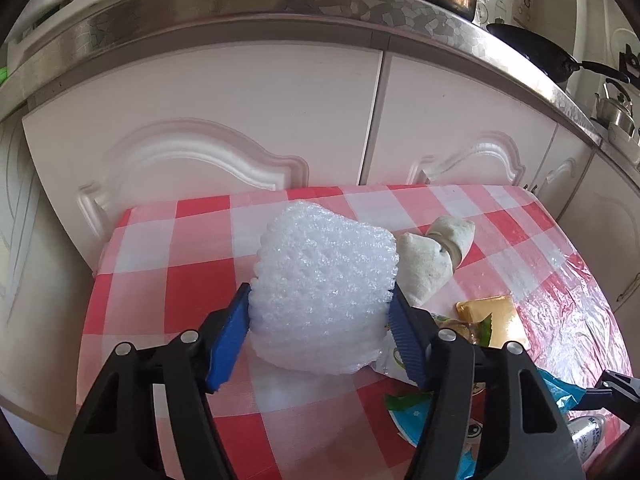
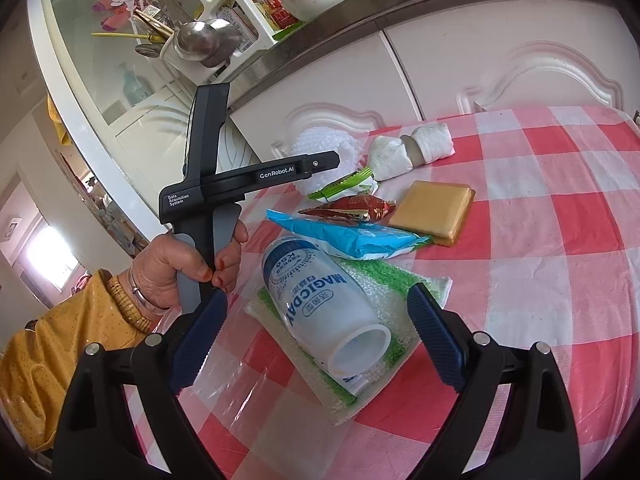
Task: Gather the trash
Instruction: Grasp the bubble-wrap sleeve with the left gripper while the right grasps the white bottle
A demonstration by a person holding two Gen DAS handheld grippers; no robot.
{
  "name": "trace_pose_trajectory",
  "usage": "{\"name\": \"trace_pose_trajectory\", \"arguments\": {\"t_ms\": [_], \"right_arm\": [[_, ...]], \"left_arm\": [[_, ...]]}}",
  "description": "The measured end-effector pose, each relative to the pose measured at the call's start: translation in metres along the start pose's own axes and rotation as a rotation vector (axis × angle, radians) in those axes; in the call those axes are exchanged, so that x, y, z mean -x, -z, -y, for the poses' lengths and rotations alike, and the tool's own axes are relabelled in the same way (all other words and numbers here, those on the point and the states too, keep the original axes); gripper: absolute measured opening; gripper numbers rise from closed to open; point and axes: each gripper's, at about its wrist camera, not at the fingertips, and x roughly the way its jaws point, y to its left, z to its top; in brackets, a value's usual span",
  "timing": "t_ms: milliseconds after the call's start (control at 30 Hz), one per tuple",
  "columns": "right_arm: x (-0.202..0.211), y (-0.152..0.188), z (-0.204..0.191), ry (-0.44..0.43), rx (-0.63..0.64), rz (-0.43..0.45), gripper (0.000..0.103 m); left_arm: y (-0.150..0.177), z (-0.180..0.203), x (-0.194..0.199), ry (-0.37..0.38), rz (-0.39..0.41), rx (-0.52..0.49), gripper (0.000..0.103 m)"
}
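Squeezing one white foam net (image 1: pixel 326 292), the left claw (image 1: pixel 320 332) grips; right claw (image 2: pixel 320 340) gapes over one bottle (image 2: pixel 320 312).

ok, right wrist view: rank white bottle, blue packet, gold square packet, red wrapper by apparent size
1. white bottle, though it lies nearest the camera, which inflates it
2. blue packet
3. gold square packet
4. red wrapper

My left wrist camera looks down close over the red-and-white checked plastic tablecloth (image 1: pixel 192 292); my right looks leftward. Both share the white foam netting wad (image 1: pixel 324 300) (image 2: pixel 320 148).
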Motion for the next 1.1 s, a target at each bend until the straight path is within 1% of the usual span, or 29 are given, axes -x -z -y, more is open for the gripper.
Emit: {"name": "trace_pose_trajectory", "arguments": {"t_ms": [67,133,200,267,333,500,700,733,933,1100], "right_arm": [[0.000,-0.001,0.000,-0.004,-0.002,0.000,0.084],[-0.001,-0.001,0.002,0.000,-0.010,-0.005,0.073],[-0.002,-0.001,0.002,0.004,-0.011,-0.014,0.067],[-0.002,-0.001,0.002,0.009,-0.013,-0.016,0.065],[-0.003,0.000,0.002,0.013,-0.015,-0.022,0.059],[-0.004,0.000,0.002,0.020,-0.012,-0.033,0.057],[-0.004,0.002,0.001,0.021,-0.009,-0.037,0.054],[-0.004,0.002,0.001,0.019,-0.007,-0.038,0.052],[-0.002,0.006,-0.002,0.012,-0.002,-0.043,0.048],[-0.001,0.011,-0.007,-0.002,0.002,-0.054,0.046]], "left_arm": [[0.002,0.002,0.001,-0.014,-0.002,-0.010,0.064],[0.003,0.004,0.002,-0.024,-0.001,-0.006,0.062],[0.003,0.004,0.005,-0.032,0.004,0.007,0.062],[0.004,0.003,0.009,-0.040,0.011,0.017,0.061],[0.005,0.002,0.016,-0.046,0.022,0.028,0.061],[0.012,-0.003,0.036,-0.048,0.040,0.047,0.061],[0.031,-0.007,0.066,-0.055,0.053,0.077,0.061],[0.036,-0.009,0.072,-0.058,0.055,0.089,0.061],[0.068,-0.012,0.100,-0.074,0.056,0.125,0.061],[0.098,-0.007,0.124,-0.066,0.043,0.168,0.061]]}}
